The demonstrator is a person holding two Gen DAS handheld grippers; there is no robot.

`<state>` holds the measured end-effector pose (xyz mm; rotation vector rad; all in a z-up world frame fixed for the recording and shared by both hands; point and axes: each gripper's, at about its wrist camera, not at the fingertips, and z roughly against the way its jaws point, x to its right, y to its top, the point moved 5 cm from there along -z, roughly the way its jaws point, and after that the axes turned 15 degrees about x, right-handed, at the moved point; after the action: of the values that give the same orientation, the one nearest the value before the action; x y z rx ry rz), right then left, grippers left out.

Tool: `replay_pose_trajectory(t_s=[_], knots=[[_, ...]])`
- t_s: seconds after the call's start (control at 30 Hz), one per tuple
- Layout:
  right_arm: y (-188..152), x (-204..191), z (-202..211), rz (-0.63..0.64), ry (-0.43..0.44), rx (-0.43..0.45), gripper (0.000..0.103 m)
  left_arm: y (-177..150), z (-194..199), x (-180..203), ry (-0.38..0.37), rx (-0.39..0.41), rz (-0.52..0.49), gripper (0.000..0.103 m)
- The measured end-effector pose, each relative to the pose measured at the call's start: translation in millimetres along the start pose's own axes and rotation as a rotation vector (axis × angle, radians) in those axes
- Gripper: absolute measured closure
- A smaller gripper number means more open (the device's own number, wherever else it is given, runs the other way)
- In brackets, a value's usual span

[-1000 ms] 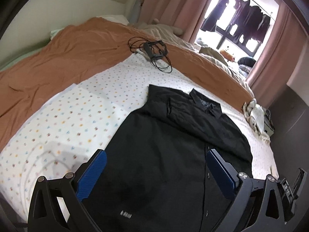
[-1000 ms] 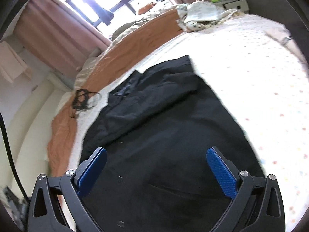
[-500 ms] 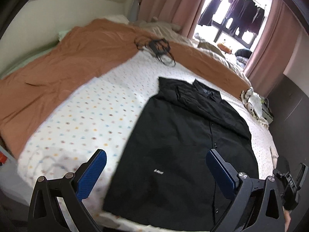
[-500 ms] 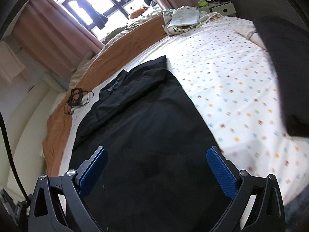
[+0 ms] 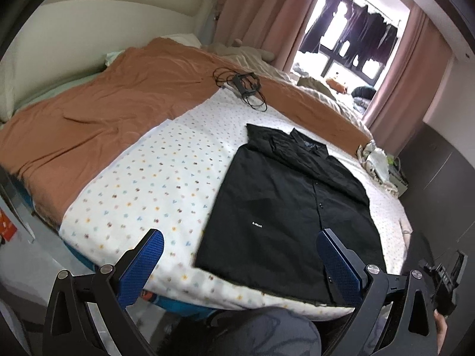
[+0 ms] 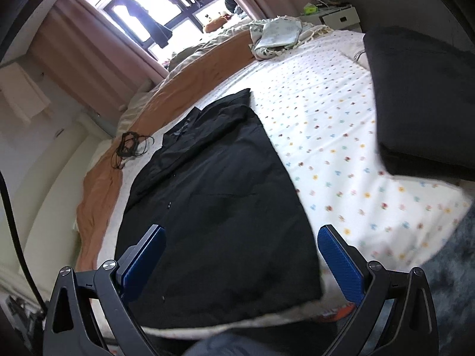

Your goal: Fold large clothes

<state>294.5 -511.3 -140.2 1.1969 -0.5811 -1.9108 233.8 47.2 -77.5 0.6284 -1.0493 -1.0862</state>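
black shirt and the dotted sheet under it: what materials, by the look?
Black shirt: looks like thin woven cloth, matte; it lies flat with sharp fold lines and a buttoned front. Fibre cannot be told. Dotted sheet: likely light printed cotton or similar, matte, with small coloured motifs on white and soft wrinkles.

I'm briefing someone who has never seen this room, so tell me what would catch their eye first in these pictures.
First, the black button-up shirt, spread flat with its sleeves folded in, on the white dotted sheet near the bed's foot edge. Next, the rust-orange blanket covering the bed's far side, with a tangle of black cable at its border. Both the left gripper and the right gripper hang open and empty above the shirt's hem.
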Motion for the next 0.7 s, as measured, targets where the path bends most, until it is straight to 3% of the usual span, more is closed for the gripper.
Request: replay_pose_trajectory(t_s=[0.2,0.33,0.4,0.47,0.6,0.7], knots=[[-12,17,32,0.019,0.013,-0.013,0.0,-7,26,-18,-0.005,0.029,0.044,0.001],[-24,30,43,0.0,0.026,-0.034,0.001,-24,31,-30,-0.018,0.004,0.075,0.011],[-31,38,48,-0.008,0.031,-0.044,0.005,-33,32,-35,-0.025,-0.013,0.093,0.017],[-38,44,52,-0.028,0.049,-0.057,0.015,-41,33,-40,-0.035,-0.032,0.116,0.022],[-53,52,56,-0.081,0.085,-0.079,0.016,-57,34,-50,-0.057,-0.056,0.155,0.03],[-63,55,52,-0.089,0.097,-0.105,0.024,-67,30,-56,-0.074,-0.085,0.184,0.035]])
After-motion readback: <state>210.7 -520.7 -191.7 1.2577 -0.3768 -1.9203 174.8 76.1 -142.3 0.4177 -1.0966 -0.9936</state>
